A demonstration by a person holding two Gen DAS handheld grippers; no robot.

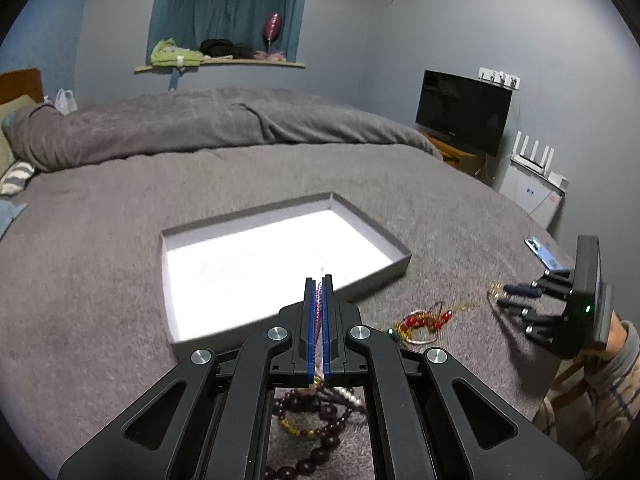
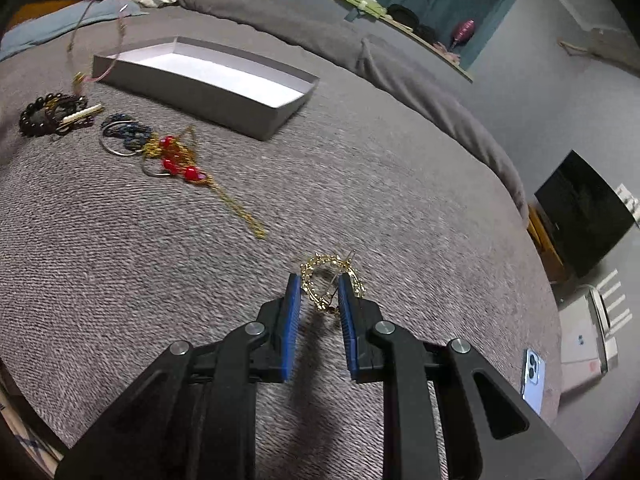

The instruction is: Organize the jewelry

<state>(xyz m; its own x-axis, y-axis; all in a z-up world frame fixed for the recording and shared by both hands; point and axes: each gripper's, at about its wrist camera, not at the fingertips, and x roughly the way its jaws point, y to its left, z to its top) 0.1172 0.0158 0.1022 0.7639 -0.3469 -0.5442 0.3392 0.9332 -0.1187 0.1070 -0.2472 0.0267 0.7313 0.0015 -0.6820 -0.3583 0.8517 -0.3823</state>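
My left gripper [image 1: 319,280] is shut on a thin pink cord necklace [image 1: 319,304], held above the near edge of the open grey box [image 1: 400,264] with a white floor. The necklace hangs in a loop in the right wrist view [image 2: 120,32]. My right gripper [image 2: 318,280] is open, its fingers either side of a gold wreath-shaped ring [image 2: 330,280] lying on the grey blanket. The right gripper also shows in the left wrist view [image 1: 502,296]. A red-and-gold beaded piece [image 2: 176,160], blue rings [image 2: 124,134] and dark bead bracelets [image 2: 44,114] lie left of it.
The grey blanket [image 2: 360,184] covers the bed. A blue phone [image 2: 532,376] lies at the bed's right edge. A TV [image 1: 464,110] and a white router [image 1: 534,156] stand beyond the bed. Dark beads [image 1: 320,416] lie under my left gripper.
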